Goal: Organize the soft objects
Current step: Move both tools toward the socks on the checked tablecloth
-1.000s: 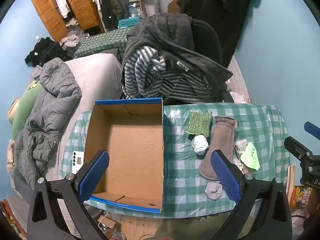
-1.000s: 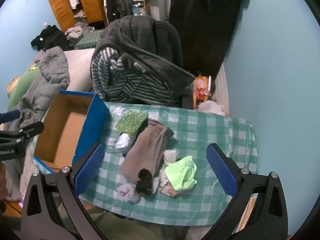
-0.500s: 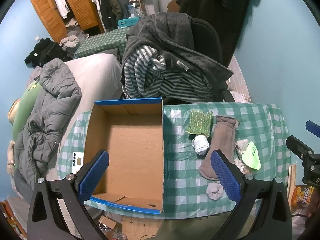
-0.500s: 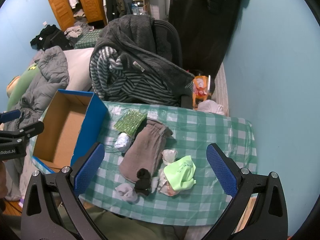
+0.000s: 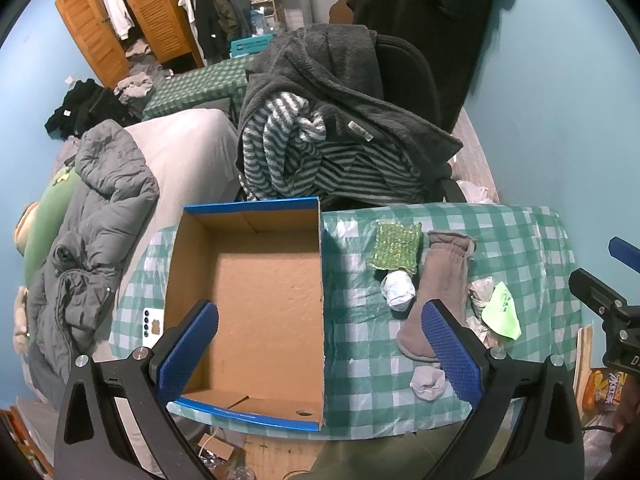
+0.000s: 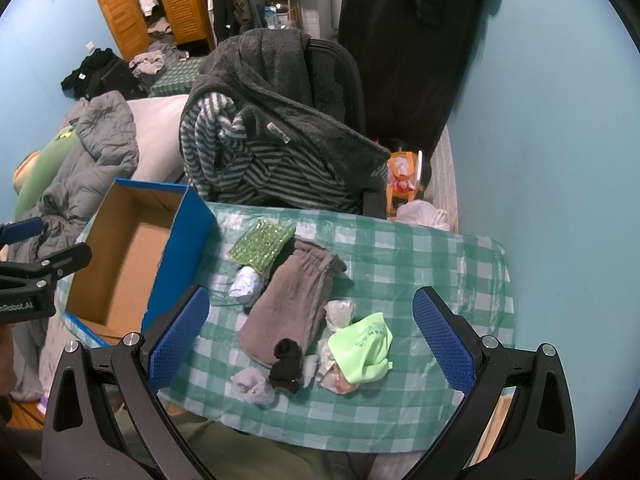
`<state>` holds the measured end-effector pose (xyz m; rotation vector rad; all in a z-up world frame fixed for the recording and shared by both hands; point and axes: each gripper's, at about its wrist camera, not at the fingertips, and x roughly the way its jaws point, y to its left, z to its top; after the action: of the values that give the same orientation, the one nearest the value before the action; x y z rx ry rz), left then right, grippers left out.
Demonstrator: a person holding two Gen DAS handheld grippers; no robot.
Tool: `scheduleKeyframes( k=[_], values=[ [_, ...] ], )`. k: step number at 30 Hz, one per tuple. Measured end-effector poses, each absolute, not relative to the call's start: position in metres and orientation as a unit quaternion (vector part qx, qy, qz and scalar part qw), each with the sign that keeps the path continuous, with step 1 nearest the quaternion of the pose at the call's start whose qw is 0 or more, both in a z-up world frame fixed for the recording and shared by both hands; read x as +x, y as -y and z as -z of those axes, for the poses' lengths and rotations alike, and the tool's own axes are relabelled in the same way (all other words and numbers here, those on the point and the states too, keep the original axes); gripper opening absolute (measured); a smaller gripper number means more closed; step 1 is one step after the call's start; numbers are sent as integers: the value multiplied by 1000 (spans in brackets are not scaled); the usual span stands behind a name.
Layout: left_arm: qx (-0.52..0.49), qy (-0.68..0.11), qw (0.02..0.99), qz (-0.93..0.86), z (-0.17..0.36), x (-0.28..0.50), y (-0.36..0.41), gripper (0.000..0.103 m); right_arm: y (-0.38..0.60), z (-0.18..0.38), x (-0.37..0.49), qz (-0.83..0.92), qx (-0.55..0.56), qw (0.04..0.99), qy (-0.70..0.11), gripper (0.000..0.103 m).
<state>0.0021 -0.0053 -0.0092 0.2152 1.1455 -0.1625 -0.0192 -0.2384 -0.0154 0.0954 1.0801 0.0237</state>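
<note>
Soft brown-grey fabric pouch [image 6: 290, 300] lies flat on the green-checked worktop [image 6: 420, 256], between and beyond the right tongs [image 6: 310, 336], released wide. Left tongs [image 5: 320, 346], also spread apart and empty, hang over the open blue cardboard box [image 5: 256, 288].

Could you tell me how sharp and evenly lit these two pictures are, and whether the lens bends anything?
Left wrist view: strong fisheye bowing toward dark corners; the box is sharp, and the dark coat at the top looks slightly smeared. Right wrist view: same bowing, even indoor light, mild glare on the tablecloth.
</note>
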Motion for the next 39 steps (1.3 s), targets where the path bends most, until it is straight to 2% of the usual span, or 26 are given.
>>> scheduleKeyframes(
  k=[39],
  values=[
    [101,-545,828,86,13,6,19,102,245,17,-18,-10,45,855,-516,102]
  ],
)
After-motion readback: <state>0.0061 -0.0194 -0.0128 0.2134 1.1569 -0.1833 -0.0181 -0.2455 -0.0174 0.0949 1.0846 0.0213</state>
